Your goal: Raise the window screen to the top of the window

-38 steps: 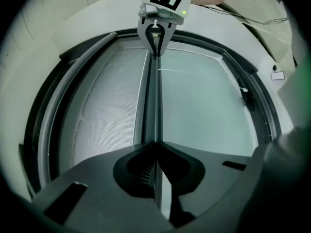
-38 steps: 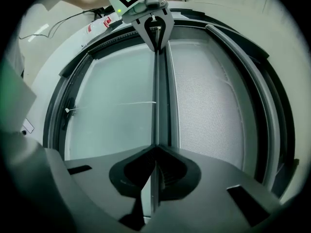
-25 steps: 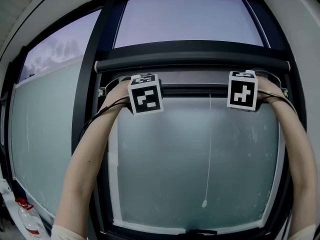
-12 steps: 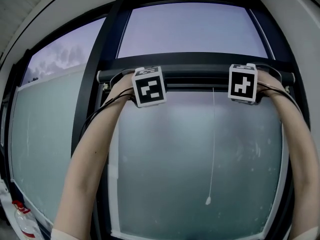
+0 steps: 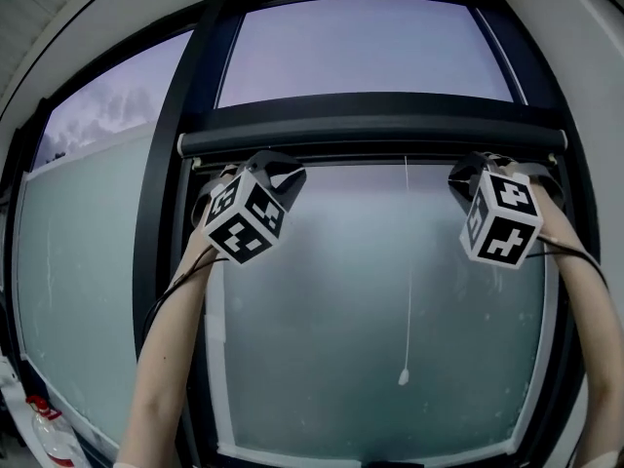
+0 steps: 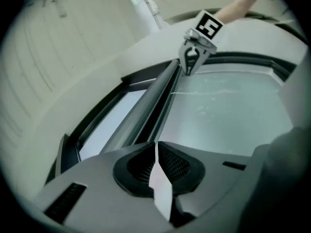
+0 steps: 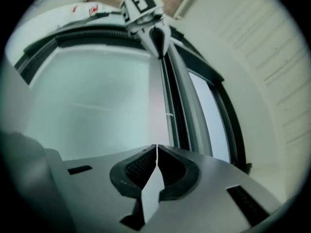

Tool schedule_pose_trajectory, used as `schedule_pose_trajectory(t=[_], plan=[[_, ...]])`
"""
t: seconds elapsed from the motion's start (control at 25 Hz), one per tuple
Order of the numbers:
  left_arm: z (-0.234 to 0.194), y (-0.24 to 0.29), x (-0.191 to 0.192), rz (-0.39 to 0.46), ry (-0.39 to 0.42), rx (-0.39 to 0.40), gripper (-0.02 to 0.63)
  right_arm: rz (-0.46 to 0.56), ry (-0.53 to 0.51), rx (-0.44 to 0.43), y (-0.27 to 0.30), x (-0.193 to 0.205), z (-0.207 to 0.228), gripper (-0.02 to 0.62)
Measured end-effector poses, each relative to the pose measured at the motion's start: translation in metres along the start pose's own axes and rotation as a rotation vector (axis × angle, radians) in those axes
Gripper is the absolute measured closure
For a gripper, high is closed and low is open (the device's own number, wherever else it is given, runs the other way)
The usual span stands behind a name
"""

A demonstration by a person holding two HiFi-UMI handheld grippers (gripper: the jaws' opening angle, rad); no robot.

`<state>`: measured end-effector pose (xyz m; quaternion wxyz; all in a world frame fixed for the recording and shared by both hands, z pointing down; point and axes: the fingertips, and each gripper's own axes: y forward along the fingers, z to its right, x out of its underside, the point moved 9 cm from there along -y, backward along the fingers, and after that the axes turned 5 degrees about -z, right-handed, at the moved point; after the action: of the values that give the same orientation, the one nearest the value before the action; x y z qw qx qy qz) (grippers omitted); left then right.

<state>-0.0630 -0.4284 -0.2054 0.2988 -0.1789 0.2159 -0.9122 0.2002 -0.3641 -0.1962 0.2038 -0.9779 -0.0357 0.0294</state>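
Note:
The window screen's dark bar lies across the top of the frosted pane, right under the dark crossbeam. My left gripper hangs just below the bar's left part, shut and empty, pointing right along it. My right gripper is below the bar's right part, pointing left; its jaws have just been closing with nothing between them. Neither touches the bar. In the left gripper view my shut gripper faces the bar and the right gripper. The right gripper view shows its shut gripper, the bar and the left gripper.
A thin pull cord hangs down the pane to a small weight. A dark upright post separates a second frosted pane on the left. A bottle with a red band stands at the lower left.
The bar went up against the top crossbeam. Both grippers then came off it, dropped a little below it and turned inward to face each other.

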Motion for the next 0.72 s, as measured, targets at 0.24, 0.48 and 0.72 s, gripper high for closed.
schedule_pose_trajectory(t=[0.24,0.48,0.72], plan=[[0.121,-0.078,0.050,0.056,-0.603,-0.035,0.586,0.273,0.639,-0.059,-0.067,0.005,-0.110,0.583],[0.288,-0.196,0.097,-0.087,-1.076,-0.024,0.586,0.220,1.233,-0.149,-0.139,0.038,-0.288,0.583],[0.424,-0.314,0.088,-0.290,-1.270,0.068,0.586,0.070,1.596,-0.281,-0.238,0.031,-0.426,0.589]])
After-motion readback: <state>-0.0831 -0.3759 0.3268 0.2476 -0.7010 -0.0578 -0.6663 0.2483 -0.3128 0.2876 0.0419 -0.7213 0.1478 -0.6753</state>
